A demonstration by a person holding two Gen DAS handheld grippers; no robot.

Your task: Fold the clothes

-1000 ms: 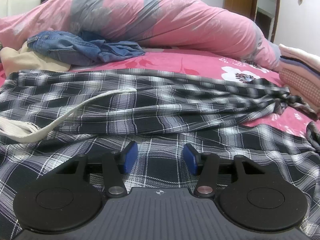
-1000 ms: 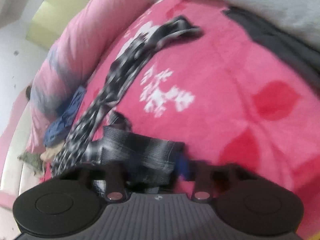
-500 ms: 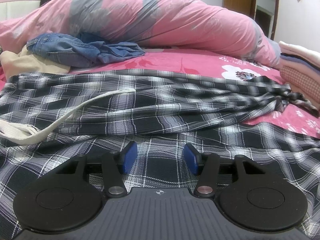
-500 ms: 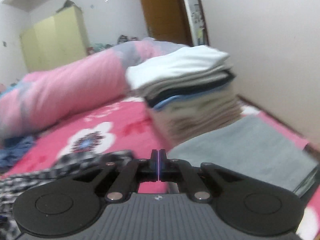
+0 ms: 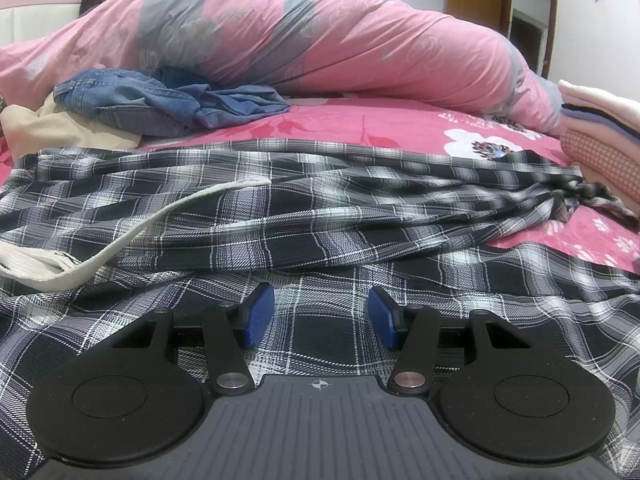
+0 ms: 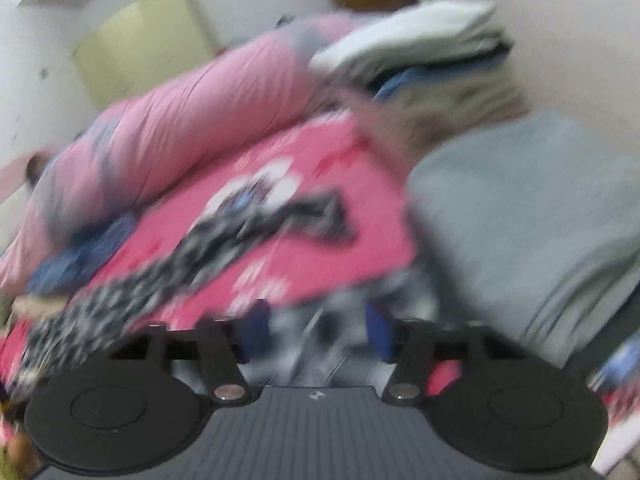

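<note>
Since the earlier frames, only the right gripper (image 6: pixel 316 328) has changed: its view has swung across the room and is now motion-blurred, and its jaws have just been opening from fully closed. They now stand apart; blurred plaid cloth shows between and below them, but whether the pads touch it cannot be told. The left gripper (image 5: pixel 321 316) holds its place, jaws apart, hovering over the plaid garment (image 5: pixel 320 208) and clamping nothing. This garment lies spread and rumpled across the pink bedsheet (image 5: pixel 360 128), reaching toward the folded stack (image 5: pixel 600 136). Judged by its drape and fine creases, the fabric is thin, light, limp and somewhat slippery. Grip hems or corners, one gripper per corner, and keep the edge taut.
</note>
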